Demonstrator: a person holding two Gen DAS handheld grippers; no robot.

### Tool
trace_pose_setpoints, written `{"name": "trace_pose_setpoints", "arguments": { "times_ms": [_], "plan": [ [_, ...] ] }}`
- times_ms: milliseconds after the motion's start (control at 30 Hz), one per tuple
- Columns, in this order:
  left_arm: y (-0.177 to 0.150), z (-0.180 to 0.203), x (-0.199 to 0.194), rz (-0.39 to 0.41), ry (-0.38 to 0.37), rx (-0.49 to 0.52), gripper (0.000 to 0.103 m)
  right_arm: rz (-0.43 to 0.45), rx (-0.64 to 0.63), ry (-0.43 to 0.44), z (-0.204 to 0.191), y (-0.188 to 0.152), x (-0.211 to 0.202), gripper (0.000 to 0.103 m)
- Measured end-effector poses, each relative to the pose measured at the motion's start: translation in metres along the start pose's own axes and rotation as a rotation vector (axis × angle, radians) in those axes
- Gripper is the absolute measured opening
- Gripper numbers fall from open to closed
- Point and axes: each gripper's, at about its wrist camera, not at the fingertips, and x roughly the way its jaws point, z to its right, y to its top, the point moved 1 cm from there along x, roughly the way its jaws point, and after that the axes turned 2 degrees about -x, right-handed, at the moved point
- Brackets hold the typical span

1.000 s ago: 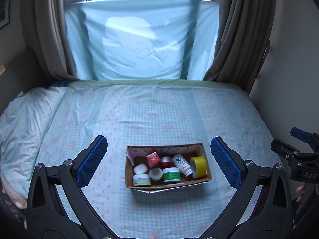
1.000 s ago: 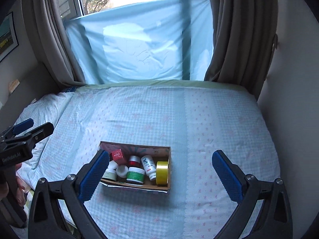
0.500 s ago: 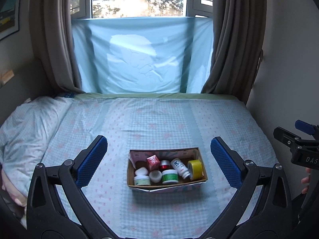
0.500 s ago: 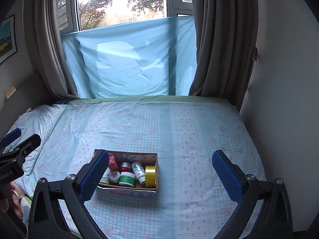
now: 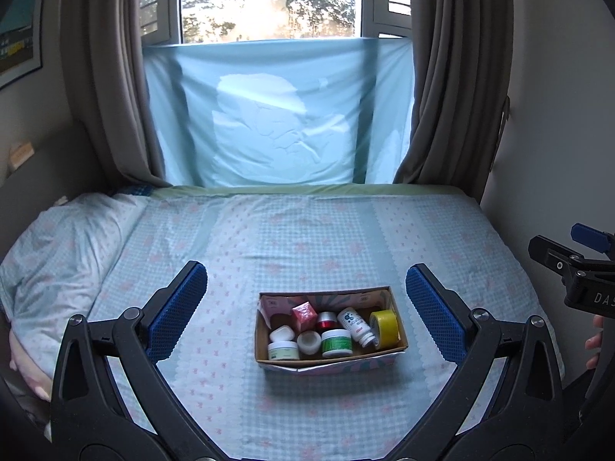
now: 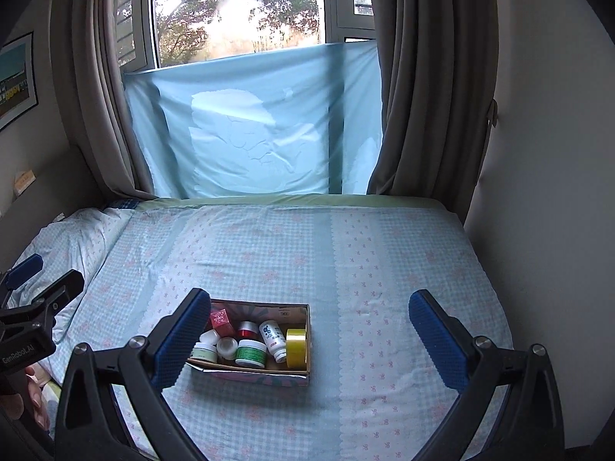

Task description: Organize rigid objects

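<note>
Left wrist: left gripper (image 5: 305, 309) wide, above box (image 5: 396, 303) | right gripper (image 6: 307, 332) wide, empty

A bedroom in a home. Ahead of the left gripper (image 5: 303, 309) lies a bed (image 5: 307, 238) in a blue checked sheet, a pillow (image 5: 65, 246) to its left, brown curtains (image 5: 453, 77) flanking a window (image 5: 269, 0) beyond, a framed picture (image 5: 19, 34) far left.

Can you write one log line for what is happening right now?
left gripper: open, empty | right gripper: open, empty | cardboard box: on bed, holds jars, bottle, yellow tape roll
</note>
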Motion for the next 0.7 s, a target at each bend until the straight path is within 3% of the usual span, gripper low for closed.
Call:
{"name": "trace_pose_setpoints", "arguments": {
  "times_ms": [700],
  "plan": [
    [0.005, 0.013, 0.0, 0.019, 0.009, 0.038, 0.103, 0.015, 0.016, -0.01, 0.002, 0.003, -0.002, 0.103]
  ]
}}
